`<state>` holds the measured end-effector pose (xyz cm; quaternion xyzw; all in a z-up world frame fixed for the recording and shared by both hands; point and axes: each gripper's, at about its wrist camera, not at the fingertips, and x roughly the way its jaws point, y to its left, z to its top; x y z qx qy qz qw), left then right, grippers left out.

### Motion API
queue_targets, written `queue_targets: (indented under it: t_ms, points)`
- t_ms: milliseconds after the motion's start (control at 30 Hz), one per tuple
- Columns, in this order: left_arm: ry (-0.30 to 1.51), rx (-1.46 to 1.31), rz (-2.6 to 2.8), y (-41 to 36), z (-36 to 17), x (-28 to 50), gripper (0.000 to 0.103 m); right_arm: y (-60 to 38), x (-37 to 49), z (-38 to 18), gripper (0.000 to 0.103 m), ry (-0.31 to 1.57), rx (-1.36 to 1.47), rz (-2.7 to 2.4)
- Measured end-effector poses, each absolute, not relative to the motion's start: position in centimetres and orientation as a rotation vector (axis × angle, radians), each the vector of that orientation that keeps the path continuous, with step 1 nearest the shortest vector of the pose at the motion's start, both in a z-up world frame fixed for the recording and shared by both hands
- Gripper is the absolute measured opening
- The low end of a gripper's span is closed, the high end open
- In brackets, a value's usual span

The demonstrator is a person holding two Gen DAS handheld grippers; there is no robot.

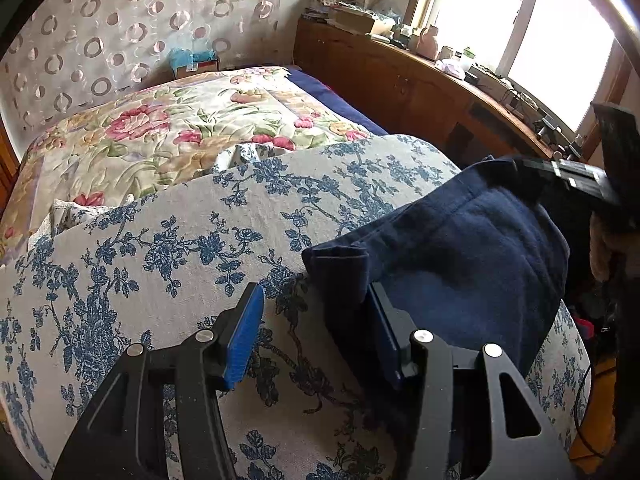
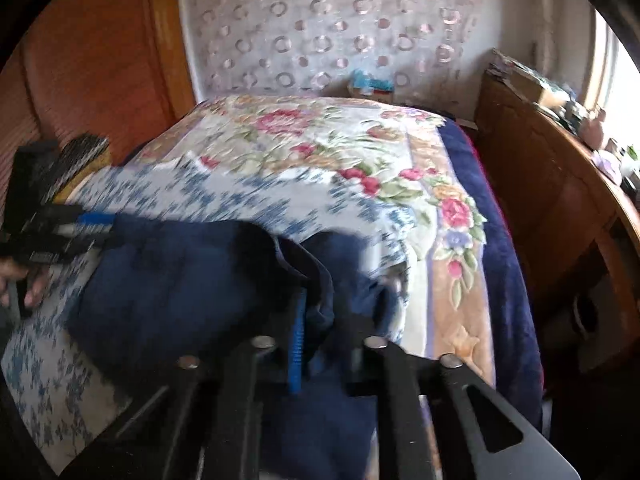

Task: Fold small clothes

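A navy blue garment (image 1: 460, 256) lies bunched on a grey cloth with blue flower print (image 1: 180, 248) spread over the bed. My left gripper (image 1: 316, 320) is open; its right finger sits under the garment's folded left edge, and its left blue pad (image 1: 244, 336) rests over the printed cloth. My right gripper (image 2: 316, 332) is shut on a fold of the navy garment (image 2: 180, 280) and lifts it. The right wrist view is motion-blurred. The right gripper shows at the right of the left wrist view (image 1: 576, 184); the left gripper shows at the left of the right wrist view (image 2: 68, 228).
A floral quilt (image 1: 168, 128) covers the bed beyond the printed cloth. A wooden cabinet (image 1: 420, 84) with clutter on top runs along the right under a bright window. A wooden door (image 2: 92, 60) stands at the left. A patterned curtain (image 1: 120, 20) hangs behind the bed.
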<state>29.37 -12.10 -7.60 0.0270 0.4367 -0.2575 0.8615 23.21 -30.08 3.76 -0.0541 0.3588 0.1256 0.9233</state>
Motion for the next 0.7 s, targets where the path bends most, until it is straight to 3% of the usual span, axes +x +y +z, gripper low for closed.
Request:
queue_targets:
  t_ms: [133, 200, 233, 267, 367, 700]
  points:
    - [0.923, 0.045, -0.54, -12.0, -7.6, 29.4, 0.054, -30.8, 24.6, 4.7, 0.007, 0.696, -0.073, 0.154]
    - [0.923, 0.047, -0.54, -12.1, -7.6, 29.4, 0.054, -30.6, 24.8, 4.9, 0.025, 0.707, -0.058, 0.135]
    - [0.923, 0.047, -0.54, -12.1, -7.6, 29.4, 0.054, -30.5, 24.5, 5.1, 0.044, 0.702, -0.048, 0.138]
    - [0.922, 0.049, -0.541, -12.1, -7.6, 29.4, 0.054, -30.4, 24.2, 5.0, 0.055, 0.696, -0.037, 0.147]
    - [0.926, 0.045, -0.55, -12.4, -7.6, 29.7, 0.054, -30.0, 23.4, 4.1, 0.066, 0.722, -0.005, 0.173]
    - [0.945, 0.038, -0.554, -12.4, -8.4, 30.5, 0.054, -31.0, 23.6, -1.1, 0.075, 0.847, 0.125, 0.21]
